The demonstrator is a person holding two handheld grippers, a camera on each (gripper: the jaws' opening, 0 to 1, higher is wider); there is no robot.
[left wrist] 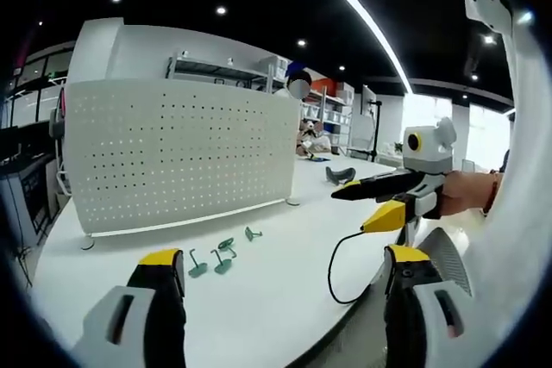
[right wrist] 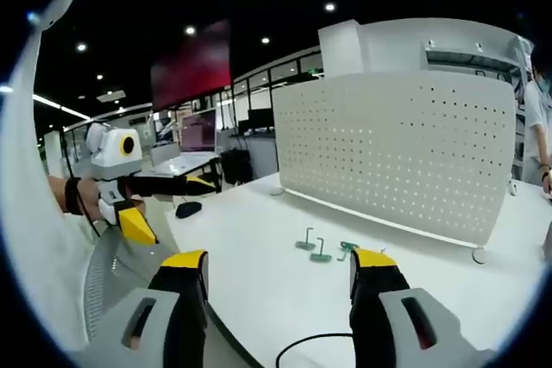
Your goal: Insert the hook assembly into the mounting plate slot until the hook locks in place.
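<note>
A white perforated mounting plate point(left wrist: 172, 152) stands upright on the white table point(left wrist: 276, 308); the right gripper view has the plate point(right wrist: 397, 152) at right. Three small green hooks point(left wrist: 222, 258) lie loose on the table in front of it, also seen as hooks point(right wrist: 323, 250) between my right jaws. My left gripper point(left wrist: 280, 269) is open and empty, a little short of the hooks. My right gripper point(right wrist: 278, 266) is open and empty too. Each shows in the other's view, jaws apart: right gripper point(left wrist: 354, 210), left gripper point(right wrist: 172, 206).
A black cable point(left wrist: 336, 273) loops over the table's curved front edge. A dark object point(left wrist: 339, 176) lies further along the table, and another dark object point(right wrist: 188, 209) sits near its far end. Shelving point(left wrist: 233, 71) and a person point(left wrist: 299, 84) are behind the plate.
</note>
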